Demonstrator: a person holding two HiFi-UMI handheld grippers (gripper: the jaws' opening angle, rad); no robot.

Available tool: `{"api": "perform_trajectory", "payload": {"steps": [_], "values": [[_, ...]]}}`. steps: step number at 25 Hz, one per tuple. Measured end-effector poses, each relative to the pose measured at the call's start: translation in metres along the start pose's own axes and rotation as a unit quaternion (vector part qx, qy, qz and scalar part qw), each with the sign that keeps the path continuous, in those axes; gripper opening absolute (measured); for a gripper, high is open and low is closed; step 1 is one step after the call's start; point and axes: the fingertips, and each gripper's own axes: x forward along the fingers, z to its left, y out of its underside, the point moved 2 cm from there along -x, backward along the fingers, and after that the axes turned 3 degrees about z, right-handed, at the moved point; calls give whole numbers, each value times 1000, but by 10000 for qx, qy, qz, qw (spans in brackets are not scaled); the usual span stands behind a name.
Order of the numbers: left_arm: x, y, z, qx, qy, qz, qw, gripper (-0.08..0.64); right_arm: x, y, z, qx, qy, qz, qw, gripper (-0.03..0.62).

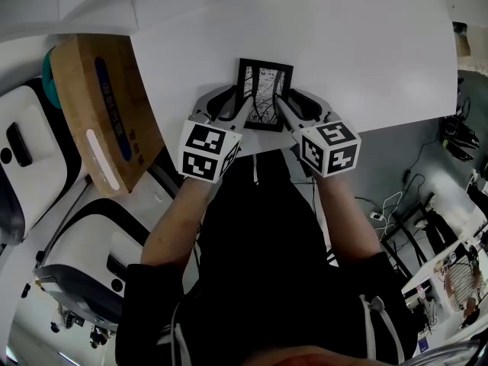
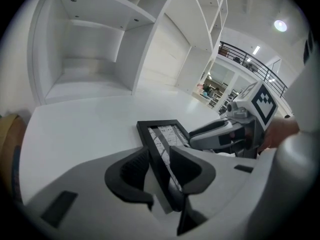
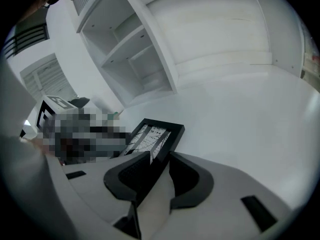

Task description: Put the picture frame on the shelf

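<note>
A black picture frame point(image 1: 263, 90) with a black-and-white print lies flat on the white table point(image 1: 366, 52). My left gripper point(image 1: 232, 102) straddles the frame's left edge and my right gripper point(image 1: 297, 104) straddles its right edge. In the left gripper view the frame point(image 2: 167, 133) runs between the jaws of the left gripper point(image 2: 159, 157), which stand open with a gap beside the edge. In the right gripper view the right gripper point(image 3: 159, 159) is likewise open around the frame point(image 3: 159, 133). An empty white shelf unit point(image 2: 90, 59) stands beyond the table.
A brown cardboard box point(image 1: 107, 120) leans at the table's left end. White and black machines point(image 1: 30, 151) stand further left. Cables and gear point(image 1: 457, 136) lie on the floor at the right. The shelf compartments point(image 3: 150, 59) are open-fronted.
</note>
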Motion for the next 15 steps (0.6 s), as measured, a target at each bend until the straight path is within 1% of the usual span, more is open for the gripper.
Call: {"api": "perform_trajectory", "payload": {"steps": [2,4,6,9,12,15], "values": [[0,0,1,16,-82,9,10000,119,-1,0,-1,-2,21,16,10000,129],[0,0,1,116,-194,3,9997,95,-2,0,-1,-57,72,-3,10000,129],[1,0,1,179,-256,-16,9995,95,-1,0,-1,-82,145,-38,9999,129],[0,1,1,46,-261,-62,9996,94,-1,0,-2,66,172,-69,9998,124],[-10,-4,0,-115,-264,-201,9994,88,-4,-1,1,300,41,-159,9994,115],[-27,-16,-4,-181,-274,-420,9986,78,-16,-12,7,460,-177,-475,9977,107]]}}
